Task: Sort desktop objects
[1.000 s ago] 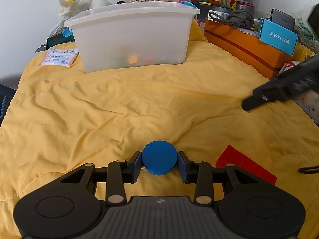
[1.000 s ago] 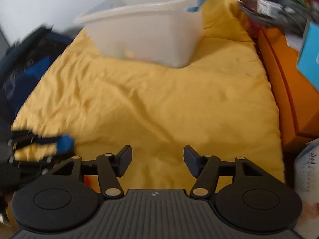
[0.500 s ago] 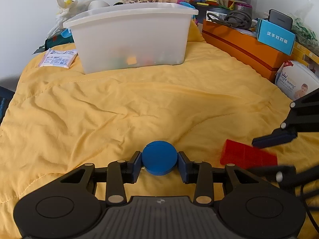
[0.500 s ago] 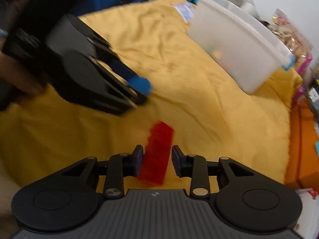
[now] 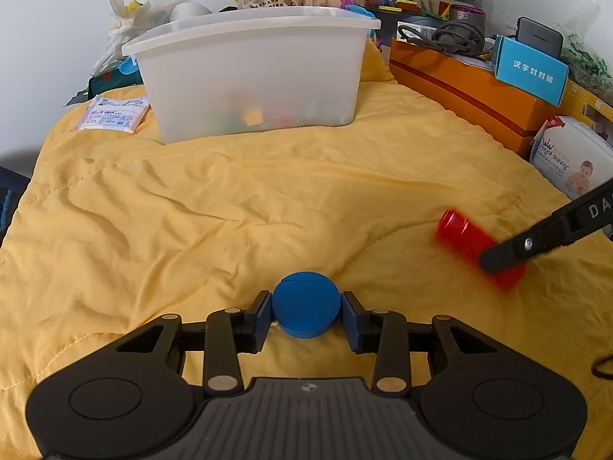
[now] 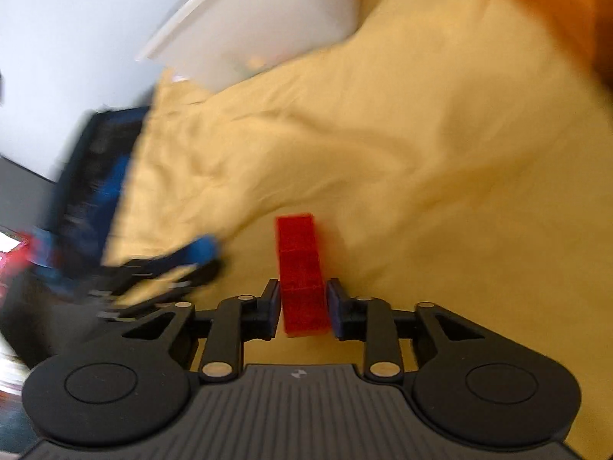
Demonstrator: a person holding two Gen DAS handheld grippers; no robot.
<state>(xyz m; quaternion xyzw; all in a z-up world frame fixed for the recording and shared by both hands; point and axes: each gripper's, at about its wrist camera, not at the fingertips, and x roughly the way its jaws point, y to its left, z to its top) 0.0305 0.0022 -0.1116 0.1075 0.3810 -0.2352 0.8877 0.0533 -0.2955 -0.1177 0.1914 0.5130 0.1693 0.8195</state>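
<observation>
My left gripper (image 5: 306, 320) pinches the blue disc (image 5: 305, 304); my right gripper (image 6: 302, 308), jaws just closing, clamps the red block (image 6: 302, 272), both ready for the white bin (image 5: 249, 76)

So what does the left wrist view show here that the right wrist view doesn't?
Only the left wrist view: the blue disc sitting between the left hand-held gripper pads, the orange box and the white sachet. Only the right wrist view: the right hand-held gripper, whose jaws have just been closing, flanking the red block on both sides. Both share the red block, the yellow blanket and the white bin.
</observation>
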